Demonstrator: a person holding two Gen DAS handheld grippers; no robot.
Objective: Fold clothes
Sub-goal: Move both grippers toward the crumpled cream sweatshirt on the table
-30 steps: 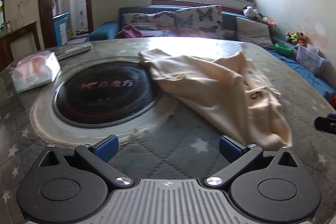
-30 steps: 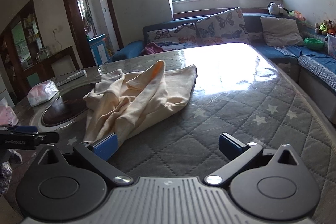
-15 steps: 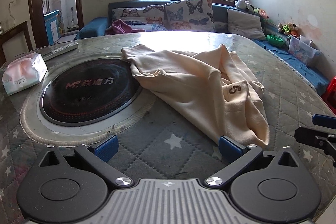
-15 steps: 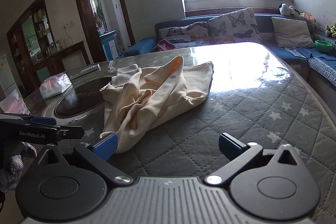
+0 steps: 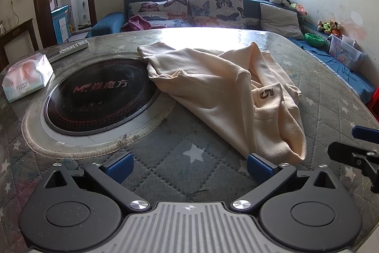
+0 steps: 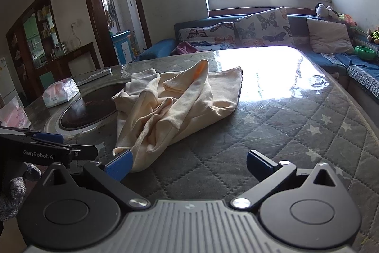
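1. The cream garment (image 5: 220, 96) lies crumpled on the quilted table cover (image 5: 165, 163), its far edge lapping over the rim of the round black cooktop (image 5: 99, 96) set into the table.

2. The left gripper (image 5: 188, 164) hangs just short of the cloth with jaws spread wide and nothing between them. The garment runs from the right pad (image 5: 258, 164) away toward 11 o'clock — its nearest hem sits just beyond that pad, at about 1 o'clock.

3. The right gripper (image 6: 188, 164) is likewise wide open and empty. From it the garment (image 6: 175, 108) lies at 11 o'clock, long axis slanting up toward 1 o'clock, and the near hem appears to touch the left pad (image 6: 118, 164).

4. Judging by this, both grippers sit at the same near hem, the right one probably closer to contact — a pinch there looks like the coming move.

5. Only the left view shows the printed "5" (image 5: 266, 93); only the right view shows the orange patch (image 6: 200, 68) on a raised fold. Each view catches the other gripper at its edge.

6. A tissue pack (image 5: 26, 75) sits well left of the cloth.
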